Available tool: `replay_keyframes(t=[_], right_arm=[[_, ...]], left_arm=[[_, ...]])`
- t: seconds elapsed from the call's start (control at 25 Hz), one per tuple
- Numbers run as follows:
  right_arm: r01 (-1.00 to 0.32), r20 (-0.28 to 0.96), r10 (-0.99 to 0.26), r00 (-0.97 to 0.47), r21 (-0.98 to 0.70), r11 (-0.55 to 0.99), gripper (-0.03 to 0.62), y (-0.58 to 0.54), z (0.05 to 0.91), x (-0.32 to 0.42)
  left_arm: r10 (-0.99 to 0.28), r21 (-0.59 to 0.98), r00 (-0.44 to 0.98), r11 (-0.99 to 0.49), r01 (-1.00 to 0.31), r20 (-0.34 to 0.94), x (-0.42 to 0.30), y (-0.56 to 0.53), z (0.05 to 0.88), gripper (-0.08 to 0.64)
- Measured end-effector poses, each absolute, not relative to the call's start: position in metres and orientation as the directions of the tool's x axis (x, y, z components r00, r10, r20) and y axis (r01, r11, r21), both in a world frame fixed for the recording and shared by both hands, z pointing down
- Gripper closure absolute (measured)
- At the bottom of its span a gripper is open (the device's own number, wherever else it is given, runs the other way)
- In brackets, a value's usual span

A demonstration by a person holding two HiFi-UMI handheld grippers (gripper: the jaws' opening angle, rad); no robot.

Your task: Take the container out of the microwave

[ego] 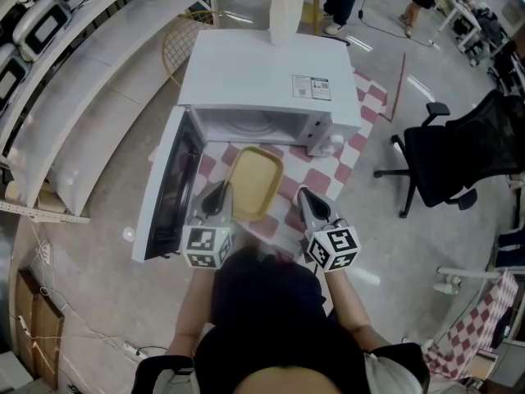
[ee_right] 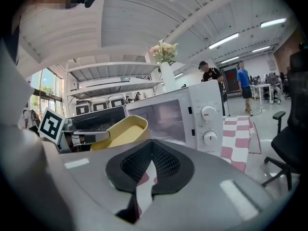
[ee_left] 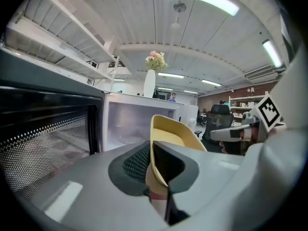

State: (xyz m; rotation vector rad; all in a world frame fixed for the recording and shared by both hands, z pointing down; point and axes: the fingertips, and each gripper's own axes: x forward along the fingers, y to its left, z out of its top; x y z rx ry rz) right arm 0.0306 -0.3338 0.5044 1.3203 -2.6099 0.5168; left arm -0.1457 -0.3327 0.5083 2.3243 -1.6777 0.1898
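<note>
The white microwave (ego: 262, 80) stands with its door (ego: 164, 189) swung open to the left. Its cavity (ee_left: 129, 124) looks empty apart from the turntable. A yellow rectangular container (ego: 255, 182) is outside, just in front of the opening and above the checkered cloth (ego: 326, 174). My left gripper (ego: 220, 192) is shut on the container's near left rim; in the left gripper view the rim (ee_left: 155, 143) sits between the pads of this left gripper (ee_left: 150, 152). My right gripper (ego: 305, 195) is to the container's right, apart from it. This right gripper (ee_right: 151, 150) is shut with nothing held; the container (ee_right: 122, 131) shows at its left.
A white vase (ego: 285, 11) with flowers stands on top of the microwave. A black office chair (ego: 459, 150) is to the right on the floor. Shelving (ego: 74, 64) runs along the left. People stand far behind the microwave.
</note>
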Motion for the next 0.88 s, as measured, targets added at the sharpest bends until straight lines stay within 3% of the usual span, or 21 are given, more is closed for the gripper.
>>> replay_keyframes(t=[0.44,0.88], right_arm=[[-0.805,0.316,-0.741,-0.593,-0.218,0.551,0.592,-0.324,0.506,0.035],[-0.813,0.342,-0.738,-0.582,-0.222,0.539,0.594,-0.321,0.512,0.04]], left_arm=[[-0.901,0.044,0.362,-0.363,-0.931,0.236,-0.131,-0.321,0.499,0.534],[-0.901,0.049,0.351,-0.351,-0.935,0.256,-0.131,-0.325,0.506,0.534]])
